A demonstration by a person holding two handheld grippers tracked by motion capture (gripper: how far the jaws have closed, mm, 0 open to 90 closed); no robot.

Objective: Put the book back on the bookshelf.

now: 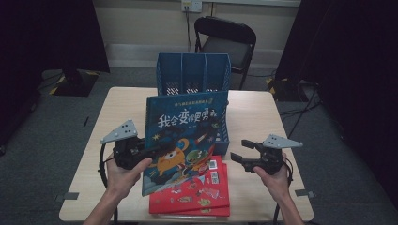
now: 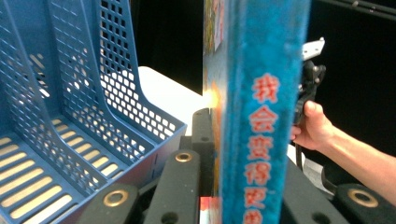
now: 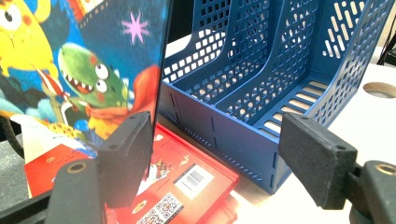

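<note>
Here, at the table's centre, the left gripper [image 1: 155, 151] is clamping the left edge of a blue picture book [image 1: 185, 136], tilting it up over a red book stack [image 1: 197, 194] lying at six o'clock, with the blue three-slot file rack [image 1: 193, 77] standing at twelve o'clock just behind. In the left gripper view the jaws are pinching the book's spine [image 2: 261, 140] close on both sides. The book is looking like a thin, stiff hardcover, light but broad, with a glossy cover that may be slippery; a hold near the spine, at mid-height, is probably steadiest, since a corner grip would be letting it swing. At three o'clock the right gripper [image 1: 244, 152] is waiting with jaws spread wide and nothing between them, its left pad [image 3: 128, 154] sitting just beside the book's free edge; whether it is touching cannot be told.
</note>
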